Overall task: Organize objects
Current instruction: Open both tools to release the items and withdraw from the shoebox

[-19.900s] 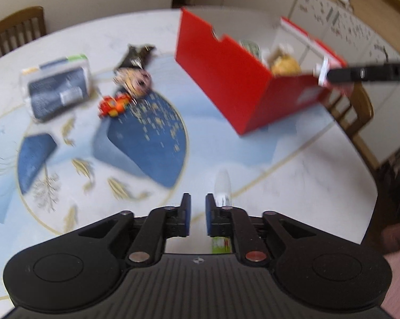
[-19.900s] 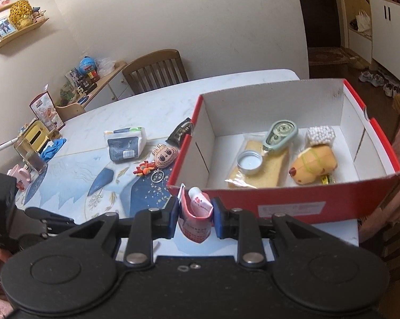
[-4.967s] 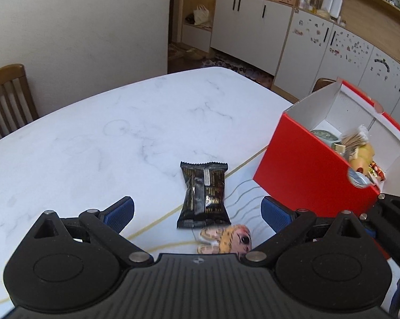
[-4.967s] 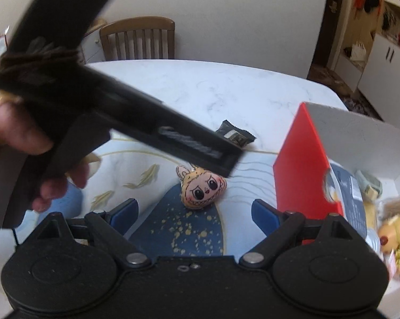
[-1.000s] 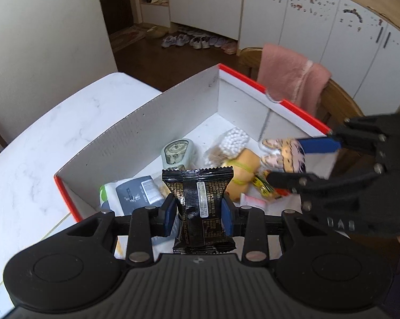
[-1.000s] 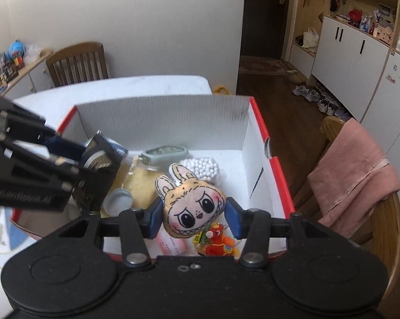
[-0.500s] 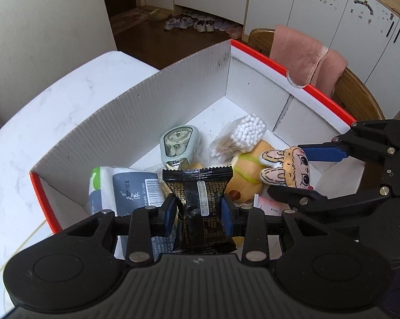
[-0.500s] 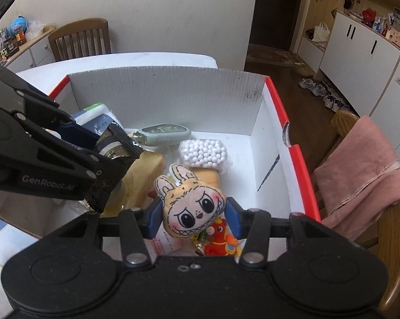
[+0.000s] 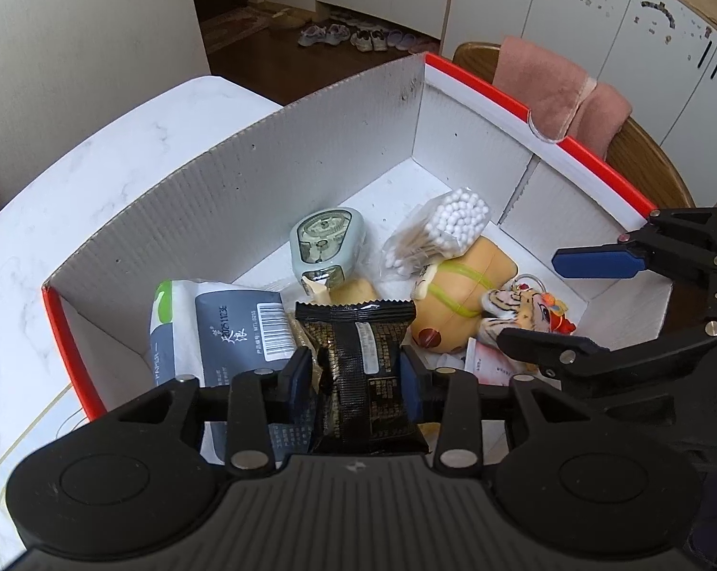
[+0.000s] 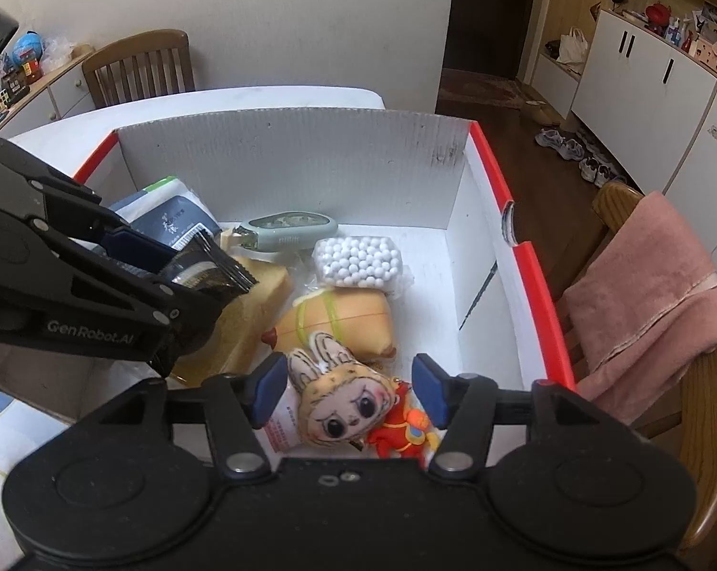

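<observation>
- Risk, bottom centre of the left wrist view: the black snack packet (image 9: 365, 371) stands upright between the pads of the left gripper (image 9: 353, 376). Judgement: when freed, it can tip onto the blue-grey tissue pack (image 9: 215, 328) or lean on the fingers and be dragged out as the tool lifts.
- Risk, lower centre of the right wrist view: the red figure charm (image 10: 401, 428) hangs beside the bunny-face plush (image 10: 344, 404), close to the right pad. Judgement: the charm can snag a finger on withdrawal.
- Left gripper: narrow gap, jaws have just been opening; the right pad meets the packet, a sliver shows at the left pad. Whether it is released is not clear.
- Right gripper (image 10: 349, 390): moderately wide, jaws have just been opening; the plush lies between them, clear of both pads, inside the red box (image 10: 520, 219).
- Mid-frame: yellow squeeze toy (image 10: 339, 319), cotton swab bag (image 10: 358, 259).
- Far wall of the box: pale green correction-tape dispenser (image 10: 287, 228).
</observation>
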`<state>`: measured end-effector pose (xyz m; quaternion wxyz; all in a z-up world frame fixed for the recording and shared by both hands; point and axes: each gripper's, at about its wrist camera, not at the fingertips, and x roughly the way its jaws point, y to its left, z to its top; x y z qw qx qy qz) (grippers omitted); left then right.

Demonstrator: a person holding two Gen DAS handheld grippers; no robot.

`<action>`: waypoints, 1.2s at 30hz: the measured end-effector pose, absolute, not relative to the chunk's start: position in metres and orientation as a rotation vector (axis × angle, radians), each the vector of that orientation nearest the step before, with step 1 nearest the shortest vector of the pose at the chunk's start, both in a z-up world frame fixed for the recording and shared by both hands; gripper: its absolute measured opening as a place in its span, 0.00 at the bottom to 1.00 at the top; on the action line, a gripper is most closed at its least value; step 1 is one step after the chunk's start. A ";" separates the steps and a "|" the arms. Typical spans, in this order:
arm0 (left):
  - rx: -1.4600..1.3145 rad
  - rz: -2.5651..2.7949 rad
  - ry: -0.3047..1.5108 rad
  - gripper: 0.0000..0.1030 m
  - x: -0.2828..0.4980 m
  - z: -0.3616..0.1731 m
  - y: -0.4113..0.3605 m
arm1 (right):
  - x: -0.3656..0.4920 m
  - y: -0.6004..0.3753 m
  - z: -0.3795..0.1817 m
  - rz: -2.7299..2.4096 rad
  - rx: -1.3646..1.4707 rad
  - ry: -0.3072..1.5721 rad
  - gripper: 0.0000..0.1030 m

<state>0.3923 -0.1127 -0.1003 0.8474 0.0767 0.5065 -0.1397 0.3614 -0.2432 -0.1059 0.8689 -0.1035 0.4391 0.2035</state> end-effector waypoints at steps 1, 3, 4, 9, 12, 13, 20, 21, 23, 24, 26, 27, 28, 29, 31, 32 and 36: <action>0.152 -0.295 1.061 0.48 0.391 -0.099 -0.111 | 0.360 -0.244 -0.105 0.426 -0.214 0.916 0.57; 0.128 -0.295 1.041 0.59 0.388 -0.096 -0.107 | 0.358 -0.246 -0.102 0.428 -0.208 0.911 0.58; 0.118 -0.296 1.031 0.60 0.387 -0.094 -0.105 | 0.357 -0.246 -0.100 0.430 -0.205 0.907 0.58; 0.070 -0.295 0.997 0.60 0.378 -0.084 -0.095 | 0.346 -0.248 -0.088 0.449 -0.184 0.879 0.60; 0.060 -0.296 0.966 0.60 0.368 -0.075 -0.089 | 0.339 -0.248 -0.078 0.462 -0.169 0.859 0.61; 0.057 -0.297 0.954 0.60 0.364 -0.072 -0.088 | 0.337 -0.249 -0.074 0.467 -0.162 0.851 0.61; 0.023 -0.299 0.866 0.60 0.334 -0.046 -0.077 | 0.320 -0.252 -0.047 0.473 -0.105 0.795 0.61; 0.021 -0.302 0.853 0.60 0.330 -0.042 -0.076 | 0.317 -0.252 -0.044 0.476 -0.096 0.789 0.61; 0.015 -0.303 0.830 0.60 0.320 -0.034 -0.074 | 0.313 -0.251 -0.038 0.482 -0.087 0.776 0.61; 0.006 -0.306 0.821 0.60 0.315 -0.030 -0.073 | 0.310 -0.251 -0.035 0.486 -0.082 0.769 0.61; -0.013 -0.315 0.802 0.60 0.306 -0.024 -0.069 | 0.306 -0.250 -0.030 0.491 -0.073 0.759 0.61; -0.013 -0.314 0.793 0.60 0.302 -0.020 -0.068 | 0.303 -0.249 -0.028 0.493 -0.071 0.754 0.61; -0.011 -0.311 0.784 0.61 0.297 -0.017 -0.067 | 0.300 -0.249 -0.025 0.496 -0.069 0.749 0.61; -0.010 -0.313 0.775 0.65 0.292 -0.015 -0.066 | 0.298 -0.248 -0.024 0.498 -0.065 0.744 0.61; -0.008 -0.312 0.758 0.66 0.283 -0.010 -0.063 | 0.292 -0.248 -0.020 0.506 -0.055 0.734 0.63; -0.007 -0.311 0.751 0.66 0.279 -0.009 -0.062 | 0.289 -0.248 -0.018 0.507 -0.048 0.730 0.66; -0.017 -0.301 0.730 0.67 0.264 -0.004 -0.056 | 0.280 -0.250 -0.011 0.519 -0.014 0.718 0.71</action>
